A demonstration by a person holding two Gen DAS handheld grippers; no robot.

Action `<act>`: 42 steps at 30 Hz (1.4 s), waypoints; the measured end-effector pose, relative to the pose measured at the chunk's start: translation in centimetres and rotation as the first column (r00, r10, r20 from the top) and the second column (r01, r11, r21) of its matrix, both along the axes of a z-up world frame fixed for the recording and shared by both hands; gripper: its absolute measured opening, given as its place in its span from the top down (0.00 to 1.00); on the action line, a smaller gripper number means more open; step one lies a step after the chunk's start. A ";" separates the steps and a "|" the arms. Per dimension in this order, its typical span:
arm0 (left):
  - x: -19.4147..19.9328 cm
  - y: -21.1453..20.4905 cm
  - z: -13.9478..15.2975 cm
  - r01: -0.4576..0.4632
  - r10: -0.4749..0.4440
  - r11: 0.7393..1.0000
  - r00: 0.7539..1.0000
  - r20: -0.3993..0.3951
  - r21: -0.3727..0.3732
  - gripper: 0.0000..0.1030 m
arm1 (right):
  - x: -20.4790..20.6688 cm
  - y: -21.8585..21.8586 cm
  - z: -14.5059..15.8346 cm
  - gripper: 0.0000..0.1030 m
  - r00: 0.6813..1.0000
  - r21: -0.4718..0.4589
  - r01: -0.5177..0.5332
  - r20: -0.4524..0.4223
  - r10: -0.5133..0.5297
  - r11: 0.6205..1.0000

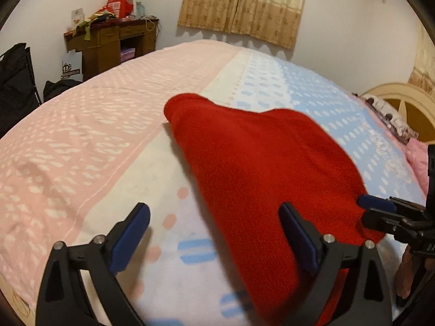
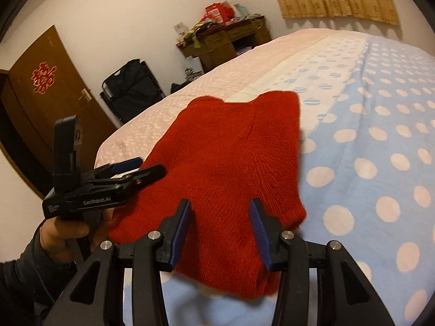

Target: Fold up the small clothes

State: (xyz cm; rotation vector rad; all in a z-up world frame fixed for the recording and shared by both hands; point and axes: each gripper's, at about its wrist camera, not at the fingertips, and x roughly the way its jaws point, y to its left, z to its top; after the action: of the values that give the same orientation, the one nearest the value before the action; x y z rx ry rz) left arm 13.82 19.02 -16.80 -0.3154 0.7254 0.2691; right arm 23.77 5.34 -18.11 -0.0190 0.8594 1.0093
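Bedding (image 1: pixel 81 141) in pink, white and blue dots covers the bed; a folded red knit garment (image 1: pixel 258 168) lies on it. Left gripper (image 1: pixel 214 233) stands wide open at the garment's near-left edge. Right gripper (image 2: pixel 220 228) is open, straddling the near edge, holding nothing.

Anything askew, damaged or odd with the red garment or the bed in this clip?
Nothing stands out. The red knit garment lies folded and intact on the bedspread, with both the left gripper and the right gripper open over its near edge.
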 end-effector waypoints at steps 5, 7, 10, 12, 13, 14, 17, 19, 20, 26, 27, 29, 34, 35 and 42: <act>-2.7 -1.6 2.7 0.021 -0.025 0.997 0.999 0.047 0.074 0.05 | -3.0 -2.0 3.4 0.32 0.988 0.043 0.101 0.110 -0.105 0.994; -3.3 -2.1 3.6 0.031 -0.037 0.995 0.997 0.063 0.095 0.05 | -3.8 -2.2 4.2 0.32 0.983 0.035 0.119 0.138 -0.123 0.992; -4.4 -2.8 5.1 0.043 -0.054 0.993 0.994 0.100 0.107 0.04 | -5.1 -2.6 5.4 0.32 0.967 0.032 0.161 0.194 -0.164 0.986; -4.8 -3.0 5.8 0.048 -0.061 0.993 0.991 0.122 0.104 0.03 | -6.0 -2.8 6.1 0.32 0.951 0.022 0.195 0.240 -0.194 0.981; -5.0 -3.1 6.1 0.050 -0.064 0.993 0.989 0.134 0.104 0.03 | -6.4 -3.0 6.5 0.32 0.941 0.023 0.212 0.264 -0.211 0.977; -5.0 -3.2 6.4 0.051 -0.066 0.993 0.988 0.142 0.104 0.03 | -6.8 -3.2 6.9 0.32 0.932 0.026 0.225 0.284 -0.223 0.974; -5.6 -3.7 7.3 0.057 -0.077 0.992 0.982 0.175 0.116 0.03 | -8.1 -4.1 8.1 0.31 0.900 0.044 0.262 0.350 -0.261 0.964; -5.7 -4.1 7.5 0.063 -0.085 0.990 0.979 0.185 0.123 0.02 | -8.7 -4.5 8.6 0.30 0.886 0.051 0.274 0.375 -0.272 0.960; -5.7 -4.3 7.8 0.068 -0.091 0.990 0.977 0.192 0.127 0.02 | -9.0 -4.8 8.8 0.29 0.883 0.054 0.278 0.380 -0.277 0.959; -6.1 -5.6 8.6 0.083 -0.117 0.983 0.970 0.215 0.161 0.02 | -9.7 -5.7 9.5 0.29 0.880 0.072 0.289 0.373 -0.294 0.955; -6.1 -5.8 8.6 0.085 -0.120 0.982 0.969 0.216 0.167 0.02 | -9.9 -5.8 9.6 0.29 0.879 0.076 0.288 0.375 -0.295 0.955; -6.1 -6.1 8.7 0.087 -0.125 0.981 0.968 0.220 0.175 0.02 | -10.2 -6.0 9.8 0.29 0.873 0.083 0.293 0.382 -0.302 0.952; -6.5 -6.7 8.7 0.093 -0.134 0.979 0.965 0.227 0.181 0.00 | -10.5 -6.9 10.3 0.28 0.860 0.099 0.317 0.388 -0.330 0.943; -6.4 -6.8 8.7 0.095 -0.136 0.978 0.964 0.227 0.184 0.00 | -10.5 -7.0 10.3 0.28 0.860 0.102 0.319 0.386 -0.334 0.942; -6.7 -7.6 8.9 0.098 -0.145 0.975 0.962 0.233 0.201 0.00 | -10.6 -7.2 10.1 0.28 0.862 0.100 0.331 0.373 -0.344 0.938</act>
State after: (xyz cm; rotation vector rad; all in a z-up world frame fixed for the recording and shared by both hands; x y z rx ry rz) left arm 7.07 11.44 -7.94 -0.1202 0.4674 0.1755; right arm 13.17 -1.85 -8.02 -0.0369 0.4606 0.6549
